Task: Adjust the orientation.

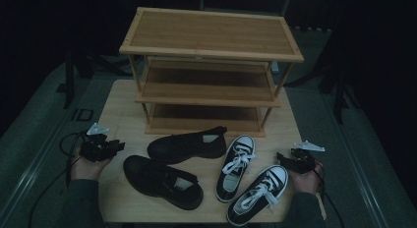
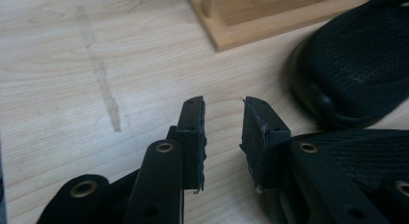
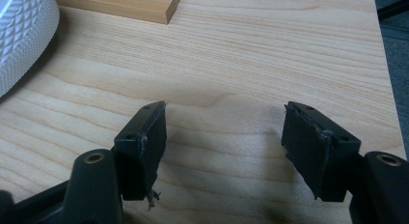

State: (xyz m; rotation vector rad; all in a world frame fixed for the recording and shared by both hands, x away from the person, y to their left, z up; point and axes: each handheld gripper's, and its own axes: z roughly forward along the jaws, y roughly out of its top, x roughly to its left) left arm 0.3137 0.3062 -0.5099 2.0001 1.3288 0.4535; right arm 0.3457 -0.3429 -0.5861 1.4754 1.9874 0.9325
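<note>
We've got our left gripper (image 1: 114,146) at the left edge of the light wooden table (image 1: 118,102), jaws a narrow gap apart, nothing between them. Right gripper (image 1: 284,158) sits at the right edge, jaws spread wide, empty. Pair of black mesh slip-on shoes (image 1: 169,164) lies left of centre, just beside our left jaws. Black-and-white lace-up canvas sneakers (image 1: 248,181) lie near our right gripper. Three-tier bamboo shoe rack (image 1: 211,51) stands behind both pairs.

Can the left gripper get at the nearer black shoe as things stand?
Probably yes. The left gripper sits open beside the nearer black shoe, with bare table between them.
</note>
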